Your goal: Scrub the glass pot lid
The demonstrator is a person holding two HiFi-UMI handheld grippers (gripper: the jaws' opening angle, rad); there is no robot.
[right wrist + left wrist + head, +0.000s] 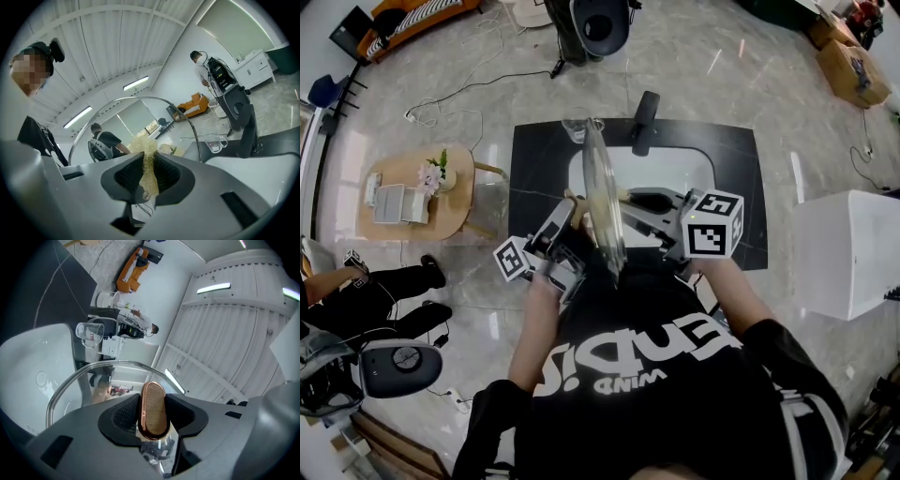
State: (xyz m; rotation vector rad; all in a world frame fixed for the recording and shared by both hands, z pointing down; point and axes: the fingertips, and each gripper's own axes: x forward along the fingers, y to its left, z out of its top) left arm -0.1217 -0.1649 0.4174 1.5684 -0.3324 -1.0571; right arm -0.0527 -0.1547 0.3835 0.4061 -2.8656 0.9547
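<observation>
The glass pot lid (pixel 605 202) stands on edge over the white sink (pixel 675 169), seen edge-on in the head view. My left gripper (pixel 575 217) is shut on the lid's wood-and-copper knob (pixel 153 409), which fills the gap between its jaws. The lid's steel rim (pixel 93 369) arcs in front of that gripper. From the other side, my right gripper (pixel 628 198) is shut on a pale yellow fibrous scrubber (pixel 146 164), whose frayed top lies against the glass. In the right gripper view the lid rim (pixel 140 98) curves above the scrubber.
The sink sits in a black counter (pixel 544 150) with a black faucet (pixel 645 122) and a glass measuring cup (pixel 575 128) at its far edge. A round wooden side table (pixel 455 202) stands at left, a white box (pixel 848 253) at right. Other people are nearby.
</observation>
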